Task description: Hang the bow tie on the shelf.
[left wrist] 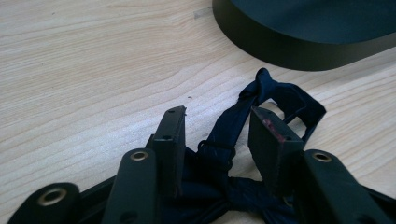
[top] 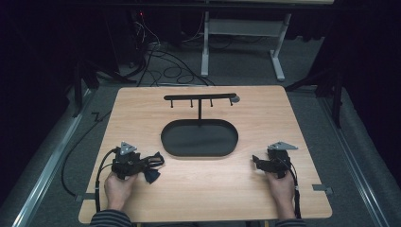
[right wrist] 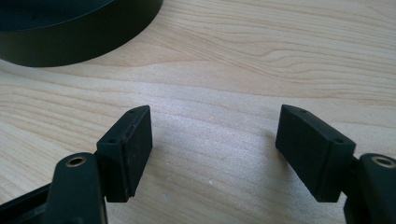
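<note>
Dark floor and black curtains go all around one light wooden table (top: pixel 283 118) in the middle of the high view. Some black cables lie on the floor at the top of that picture, by one white table frame.

On the table stands one black rack (top: pixel 200 99) with one long bar on top. Four little hooks hang from the bar. Under it sits one black oval tray (top: pixel 179 142), in the middle of the picture.

Two hands hold two grippers. The left gripper (left wrist: pixel 217 126) is at the lower left of the high view. One dark blue ribbon bow (left wrist: pixel 280 95) lies on the table there, near the lower left side of the tray. In the left gripper view the bow's band runs up between the two black jaws. The jaws are about half closed, and I cannot tell if the pads press on the band.

The right gripper (right wrist: pixel 212 140) is at the lower right of the high view. Its jaws stand wide apart with only bare wood between them. It holds nothing.

I can read no words or labels on anything.
</note>
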A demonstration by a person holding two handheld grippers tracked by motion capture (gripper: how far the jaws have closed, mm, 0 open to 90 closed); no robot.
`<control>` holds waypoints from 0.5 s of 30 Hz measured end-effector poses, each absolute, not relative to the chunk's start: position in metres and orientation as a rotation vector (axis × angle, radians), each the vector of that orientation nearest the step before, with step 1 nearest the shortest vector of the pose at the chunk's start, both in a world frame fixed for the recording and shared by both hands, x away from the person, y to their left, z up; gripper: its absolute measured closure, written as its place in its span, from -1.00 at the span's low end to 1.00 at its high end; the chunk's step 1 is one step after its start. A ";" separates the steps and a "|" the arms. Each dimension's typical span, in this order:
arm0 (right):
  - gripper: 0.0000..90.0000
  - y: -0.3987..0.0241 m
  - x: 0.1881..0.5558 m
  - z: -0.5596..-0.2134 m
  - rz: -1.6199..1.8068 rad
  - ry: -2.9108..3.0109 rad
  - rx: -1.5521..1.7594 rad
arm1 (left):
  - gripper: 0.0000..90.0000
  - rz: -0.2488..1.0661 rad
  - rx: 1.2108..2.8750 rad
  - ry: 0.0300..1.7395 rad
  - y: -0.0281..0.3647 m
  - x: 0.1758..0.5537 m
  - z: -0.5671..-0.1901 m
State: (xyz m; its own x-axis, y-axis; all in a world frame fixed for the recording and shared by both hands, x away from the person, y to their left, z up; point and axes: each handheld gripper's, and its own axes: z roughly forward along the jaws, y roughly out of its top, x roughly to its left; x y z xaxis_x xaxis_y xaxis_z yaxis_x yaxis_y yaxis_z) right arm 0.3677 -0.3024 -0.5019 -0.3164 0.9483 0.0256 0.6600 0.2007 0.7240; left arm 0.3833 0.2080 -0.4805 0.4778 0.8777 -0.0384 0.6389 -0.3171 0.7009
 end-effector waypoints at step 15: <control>-0.37 -0.303 0.368 -0.502 0.905 2.054 1.496 | 0.72 0.452 2.128 1.261 0.206 0.392 -0.488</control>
State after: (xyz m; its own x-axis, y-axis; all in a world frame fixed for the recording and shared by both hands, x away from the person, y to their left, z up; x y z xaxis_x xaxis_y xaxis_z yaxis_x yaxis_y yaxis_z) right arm 0.3678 -0.3027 -0.5019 -0.3176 0.9479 0.0268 0.6593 0.2004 0.7247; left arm 0.3923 0.2056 -0.4880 0.4864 0.8735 -0.0191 0.6628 -0.3547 0.6595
